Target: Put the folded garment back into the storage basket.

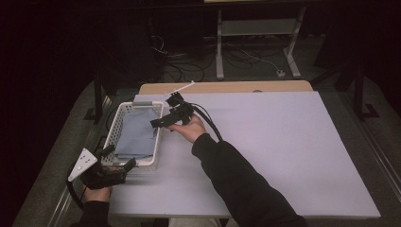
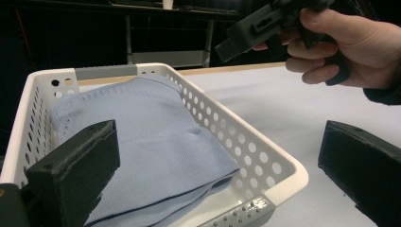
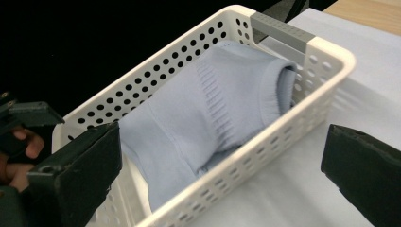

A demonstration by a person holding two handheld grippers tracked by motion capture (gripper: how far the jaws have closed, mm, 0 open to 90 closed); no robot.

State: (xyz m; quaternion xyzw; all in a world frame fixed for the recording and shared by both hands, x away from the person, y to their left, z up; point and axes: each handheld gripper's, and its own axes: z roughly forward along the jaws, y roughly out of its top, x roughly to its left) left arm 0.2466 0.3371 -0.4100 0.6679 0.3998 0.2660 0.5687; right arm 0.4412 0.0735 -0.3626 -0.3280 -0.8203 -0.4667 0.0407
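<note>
1. The folded blue garment (image 1: 137,135) lies inside the white perforated basket (image 1: 112,130) at the left side of the table (image 1: 283,151); its ribbed edge rests near the far wall.
2. The right gripper (image 1: 160,122) hovers just above the basket's right rim. Its jaws stand wide apart and hold nothing.
3. The left gripper (image 1: 119,157) sits at the near end of the basket. Its jaws are also wide apart, empty, straddling the near rim.
4. Risk, in my judgement: the garment's near corner bulges close to the rim, so a jaw brushing it on withdrawal could drag the fabric over the edge.
5. Risk: the basket looks light; a nudge from either gripper could slide it toward the table's left edge, which is near.
6. Risk: the cable (image 1: 210,124) trailing from the right gripper could catch the rim.
7. Surroundings: a wooden strip (image 1: 227,87) borders the far side of the table; a frame and loose cables lie on the dark floor beyond. Nothing obstructs either hand.
</note>
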